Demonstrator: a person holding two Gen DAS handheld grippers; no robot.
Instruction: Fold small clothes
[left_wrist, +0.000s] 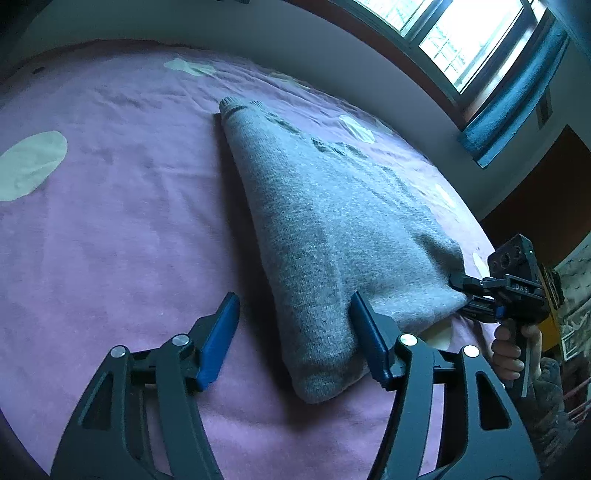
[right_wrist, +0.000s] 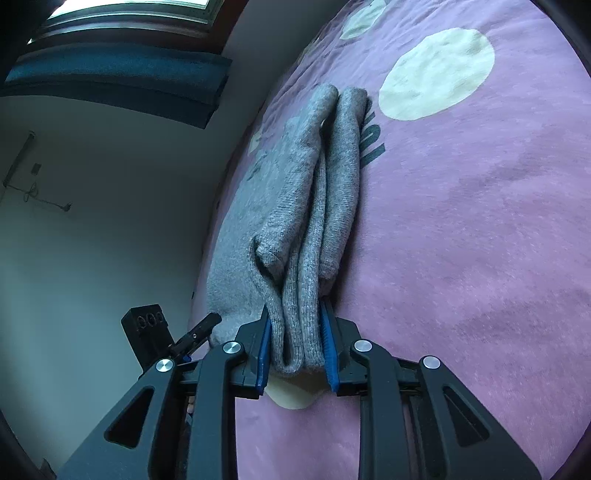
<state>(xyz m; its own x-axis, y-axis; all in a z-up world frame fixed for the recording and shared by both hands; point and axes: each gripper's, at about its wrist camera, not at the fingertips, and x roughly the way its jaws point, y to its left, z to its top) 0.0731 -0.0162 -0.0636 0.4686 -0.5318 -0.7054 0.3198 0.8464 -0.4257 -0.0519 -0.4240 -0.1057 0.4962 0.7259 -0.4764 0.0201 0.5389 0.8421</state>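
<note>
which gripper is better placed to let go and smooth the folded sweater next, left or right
Left, probably. The left gripper stands open over the grey sweater's near corner, pads not pressing, so it is free to move. The right gripper is shut on the bunched layers at the sweater's edge and must release first.

I see a purple blanket (left_wrist: 110, 229) with pale spots, a bright window (left_wrist: 454, 33) with a blue curtain (left_wrist: 517, 96), and plain white walls (right_wrist: 103, 206).

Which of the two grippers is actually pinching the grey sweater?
The right gripper: its blue pads squeeze the grey sweater. The left gripper stands open, clamping nothing.
</note>
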